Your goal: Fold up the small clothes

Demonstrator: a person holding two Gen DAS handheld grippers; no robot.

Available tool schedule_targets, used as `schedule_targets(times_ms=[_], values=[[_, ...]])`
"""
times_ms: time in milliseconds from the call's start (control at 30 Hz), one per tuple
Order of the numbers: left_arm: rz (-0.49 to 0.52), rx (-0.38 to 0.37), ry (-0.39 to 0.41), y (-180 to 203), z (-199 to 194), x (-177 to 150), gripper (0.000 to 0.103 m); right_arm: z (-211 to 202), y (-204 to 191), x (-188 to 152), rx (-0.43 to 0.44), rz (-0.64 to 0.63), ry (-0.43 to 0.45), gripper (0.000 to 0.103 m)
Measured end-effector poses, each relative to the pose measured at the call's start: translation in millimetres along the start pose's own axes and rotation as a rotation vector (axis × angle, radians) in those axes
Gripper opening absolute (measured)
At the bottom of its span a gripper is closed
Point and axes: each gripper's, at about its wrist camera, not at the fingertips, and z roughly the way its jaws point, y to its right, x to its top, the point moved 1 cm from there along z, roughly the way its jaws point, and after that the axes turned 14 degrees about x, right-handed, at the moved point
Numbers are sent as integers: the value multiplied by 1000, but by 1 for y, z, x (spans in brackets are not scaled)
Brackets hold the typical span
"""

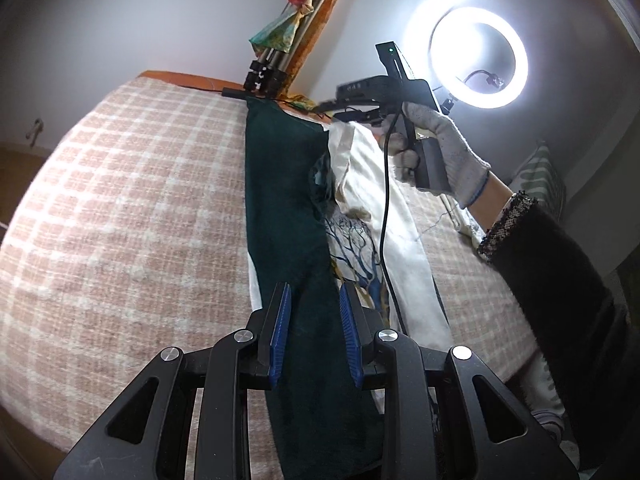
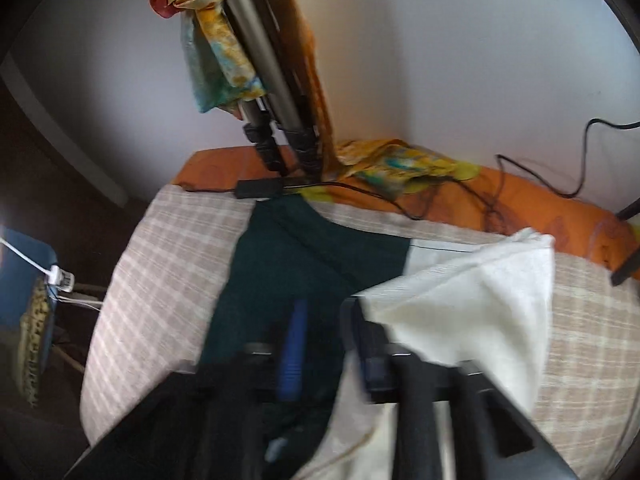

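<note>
A small garment lies lengthwise on the checked bed cover: a dark green part (image 1: 280,208) and a cream part with a blue tree print (image 1: 362,248). My left gripper (image 1: 314,292) is open, its blue pads on either side of the green cloth at the near end. My right gripper (image 1: 340,108) is up at the far end over the cream cloth, held by a gloved hand. In the blurred right wrist view the right gripper (image 2: 326,308) looks open, with the green part (image 2: 304,264) between the fingers and cream cloth (image 2: 472,304) draped over the right finger.
The checked bed cover (image 1: 132,200) spreads wide to the left. A tripod (image 1: 266,68) with a coloured scarf stands at the far edge by an orange sheet (image 2: 520,204) with cables. A lit ring light (image 1: 478,58) stands at the right.
</note>
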Motion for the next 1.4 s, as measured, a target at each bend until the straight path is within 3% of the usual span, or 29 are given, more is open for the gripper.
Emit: schedule_targets(times_ms=[100, 333, 400, 433, 467, 533, 733, 933, 1067, 1200, 1400], values=[[3, 14, 16, -3, -3, -1, 23, -13, -7, -3, 51, -3, 52, 43], [32, 46, 36, -2, -5, -7, 23, -80, -3, -36, 17, 5, 148, 41], [46, 55, 31, -1, -4, -9, 30, -103, 0, -55, -2, 13, 174, 41], [45, 58, 27, -1, -3, -11, 40, -114, 1, -68, -16, 18, 176, 39], [40, 60, 26, -3, -2, -13, 44, -125, 2, -79, -24, 18, 176, 39], [43, 67, 18, -5, 0, -18, 44, -141, 0, -103, -45, 5, 175, 38], [19, 54, -39, -13, 7, -38, 44, -176, 1, -197, -87, 35, 149, 38], [14, 21, -121, -20, 12, -69, 44, -190, 8, -296, -40, 105, 98, 38], [0, -10, -170, -22, 13, -91, 44, -193, 7, -349, 55, 150, 55, 40], [-39, -42, -219, -25, 15, -112, 44, -190, 0, -382, 92, 146, 8, 40], [-52, -59, -217, -25, 7, -123, 44, -180, -6, -411, 127, 151, -53, 40]])
